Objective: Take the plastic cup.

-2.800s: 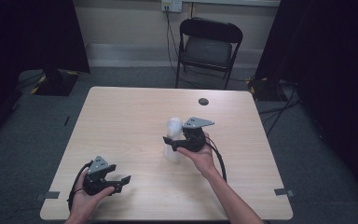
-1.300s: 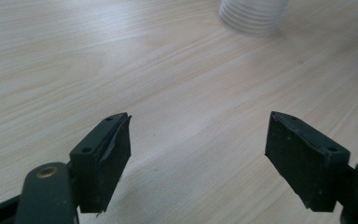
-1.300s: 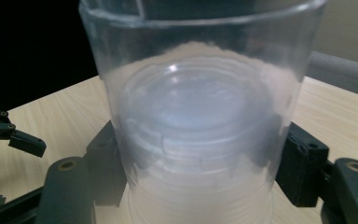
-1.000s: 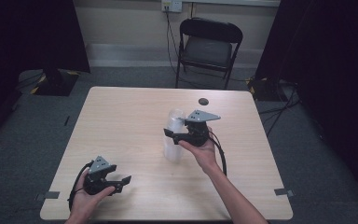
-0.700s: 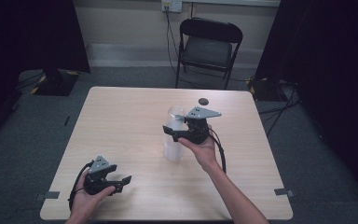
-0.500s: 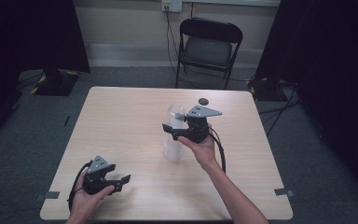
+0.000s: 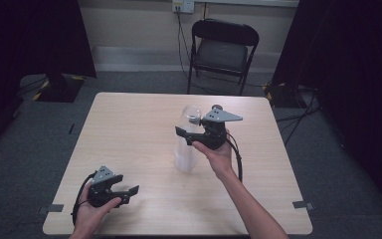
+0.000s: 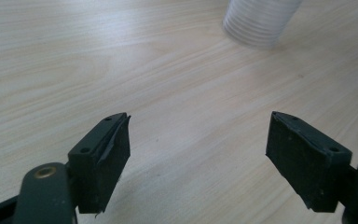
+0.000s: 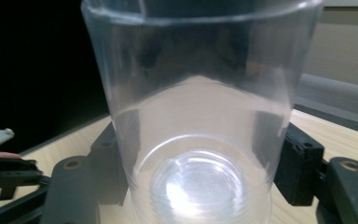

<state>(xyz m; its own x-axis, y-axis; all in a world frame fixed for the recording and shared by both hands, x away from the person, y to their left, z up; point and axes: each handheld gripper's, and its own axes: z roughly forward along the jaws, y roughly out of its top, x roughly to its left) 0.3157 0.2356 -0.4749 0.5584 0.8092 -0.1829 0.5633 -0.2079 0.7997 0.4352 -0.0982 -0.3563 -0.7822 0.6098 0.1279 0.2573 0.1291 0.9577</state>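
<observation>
Your right claw (image 7: pixel 188 135) grips the clear cup (image 9: pixel 200 107), its pads blurred behind plastic; your left claw (image 8: pixel 200 158) gapes over the pale worktop (image 7: pixel 129 129).

The cup (image 9: pixel 200 121) is made of clear, glossy plastic, smooth on its upper wall and finely ribbed near its base; it is stacked on further ribbed translucent cups (image 7: pixel 185 158). The tabletop (image 7: pixel 129 129) is finished in pale wood-grain laminate with a smooth, faintly satin surface. The right gripper (image 9: pixel 200 186) and left gripper (image 8: pixel 214 158) are built of matt black plastic, with dull rubbery pads (image 8: pixel 112 154). A matt grey plate (image 7: pixel 221 116) is carried on top.
</observation>
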